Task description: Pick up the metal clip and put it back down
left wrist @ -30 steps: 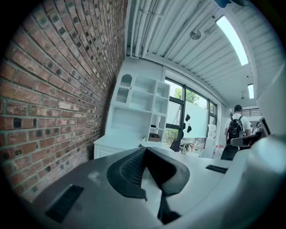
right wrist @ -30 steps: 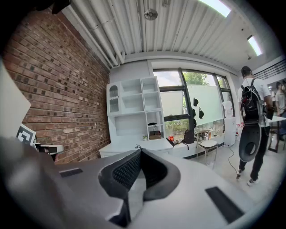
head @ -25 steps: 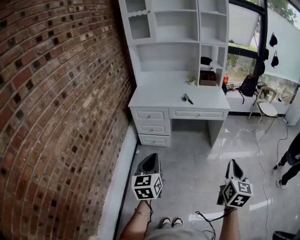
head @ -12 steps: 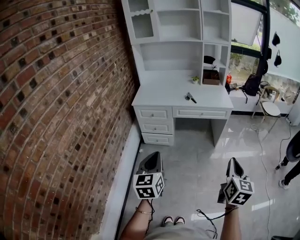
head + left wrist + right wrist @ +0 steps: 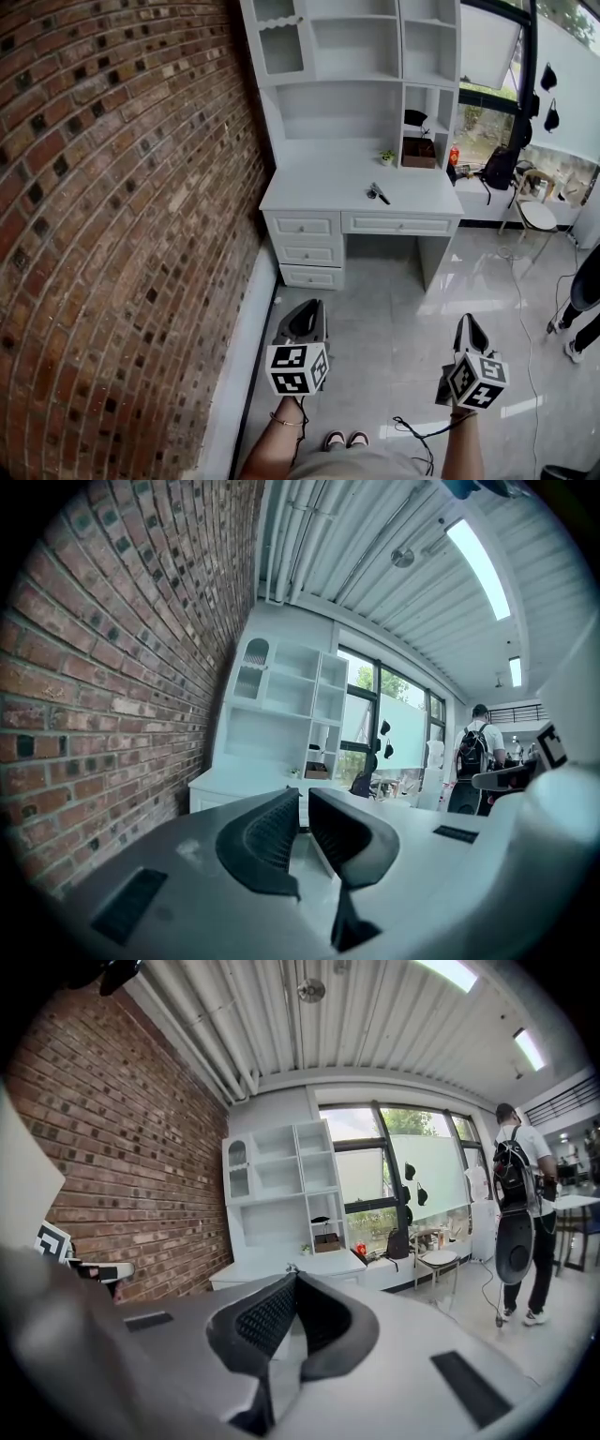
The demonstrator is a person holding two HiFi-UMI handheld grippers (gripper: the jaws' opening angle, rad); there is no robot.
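Note:
The metal clip (image 5: 377, 194) is a small dark and silver piece lying on the top of the white desk (image 5: 319, 192), far ahead of me. Both grippers hang low over the tiled floor, well short of the desk. My left gripper (image 5: 302, 323) points at the desk; in the left gripper view its jaws (image 5: 303, 794) stand all but together, with a thin slit and nothing between them. My right gripper (image 5: 472, 336) also points forward; in the right gripper view its fingertips (image 5: 292, 1274) meet and hold nothing.
A brick wall (image 5: 112, 234) runs along the left. The desk carries a white hutch (image 5: 356, 56) with a small plant and a dark box. At right are a chair (image 5: 534, 216), a person (image 5: 586, 300), a window and a cable (image 5: 412, 436) on the floor.
Both grippers keep their places and stay empty. The head view has shifted slightly, and the person at the right edge has stepped a little.

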